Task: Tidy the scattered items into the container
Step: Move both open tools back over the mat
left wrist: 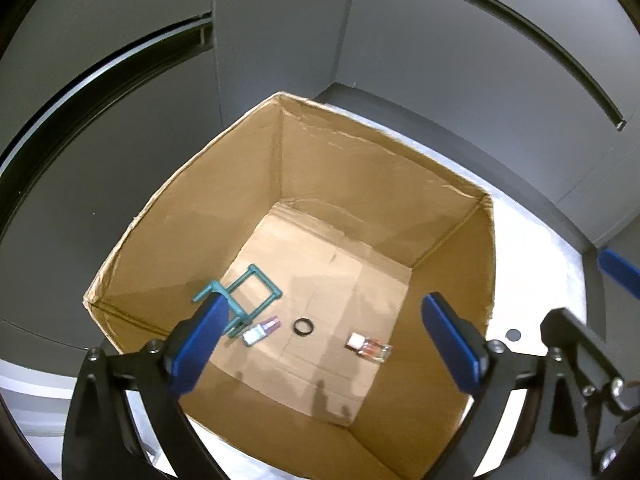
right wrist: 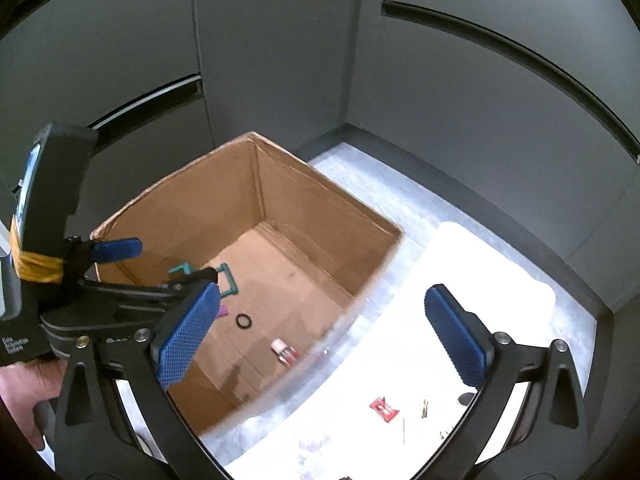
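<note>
An open cardboard box stands below my left gripper, whose jaws stand open and empty above it. On the box floor lie a teal frame, a small pink-capped bottle, a black ring and a small glass bottle. My right gripper is open and empty too, over the right rim of the box. The black ring and the glass bottle also show in the right wrist view. A small red item lies on the white mat.
The box sits in a corner of dark grey cabinet fronts. To its right is a white mat with a small gold piece and a dark disc. A hand holds the left tool at the view's left edge.
</note>
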Demonstrator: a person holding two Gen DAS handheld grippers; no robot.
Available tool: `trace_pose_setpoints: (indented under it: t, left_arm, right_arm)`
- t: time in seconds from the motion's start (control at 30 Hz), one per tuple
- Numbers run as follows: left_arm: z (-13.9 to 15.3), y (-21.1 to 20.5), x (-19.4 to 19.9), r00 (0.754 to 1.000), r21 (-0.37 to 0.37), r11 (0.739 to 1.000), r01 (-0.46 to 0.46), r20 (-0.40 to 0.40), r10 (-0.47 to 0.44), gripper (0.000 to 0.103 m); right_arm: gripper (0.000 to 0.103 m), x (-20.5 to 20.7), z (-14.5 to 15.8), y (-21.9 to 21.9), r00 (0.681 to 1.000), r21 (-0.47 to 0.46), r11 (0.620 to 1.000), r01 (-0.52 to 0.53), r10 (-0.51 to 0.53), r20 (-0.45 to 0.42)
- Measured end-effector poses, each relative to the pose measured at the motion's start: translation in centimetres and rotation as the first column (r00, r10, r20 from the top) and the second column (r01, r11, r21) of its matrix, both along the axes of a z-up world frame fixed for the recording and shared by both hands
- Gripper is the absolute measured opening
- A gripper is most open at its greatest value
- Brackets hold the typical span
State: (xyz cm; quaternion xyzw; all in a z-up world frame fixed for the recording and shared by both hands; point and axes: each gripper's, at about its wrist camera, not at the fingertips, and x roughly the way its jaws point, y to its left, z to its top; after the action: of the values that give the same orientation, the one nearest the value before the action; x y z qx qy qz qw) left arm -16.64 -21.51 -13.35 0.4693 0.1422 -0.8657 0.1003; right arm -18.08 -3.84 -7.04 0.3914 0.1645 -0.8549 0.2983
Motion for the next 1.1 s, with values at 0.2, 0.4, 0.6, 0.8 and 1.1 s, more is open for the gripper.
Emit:
trace_pose_setpoints:
  t: [0.2, 0.4, 0.6, 0.8, 1.1]
  left_arm:
    - [1.2, 3.4, -0.3, 0.997, -0.026, 0.998, 0.051, -0.048, -0.052, 0.103]
    - [1.6, 8.1, -0.8, 0.989, -0.029, 0.99, 0.138, -0.05, -0.139, 0.103]
    - [1.2, 14.4, -1.0, 0.964, -0.028, 0.964, 0.263, -0.034, -0.264, 0.103]
    - [-0.2, 19.2, -1.5, 0.94, -0.021, 0.94, 0.341, -0.021, -0.342, 0.103]
    - [-5.9, 22.9, -1.4, 0.918, -0.011, 0.921, 0.39, 0.079, -0.388, 0.103]
  right_arm:
    - [0.103, -0.9, -0.1, 4.9, 0.997, 0.002, 0.997, 0.077, -0.077, 0.029]
    - [0.103, -1.4, -0.2, 11.3, 0.984, 0.009, 0.985, 0.172, -0.172, 0.038]
    - [0.103, -2.1, -0.3, 18.5, 0.96, 0.022, 0.961, 0.275, -0.276, 0.048]
    - [0.103, -2.4, -1.2, 24.1, 0.937, 0.048, 0.938, 0.342, -0.345, 0.063]
    - [0.103, -2.1, -4.3, 29.0, 0.922, 0.105, 0.924, 0.369, -0.378, 0.084]
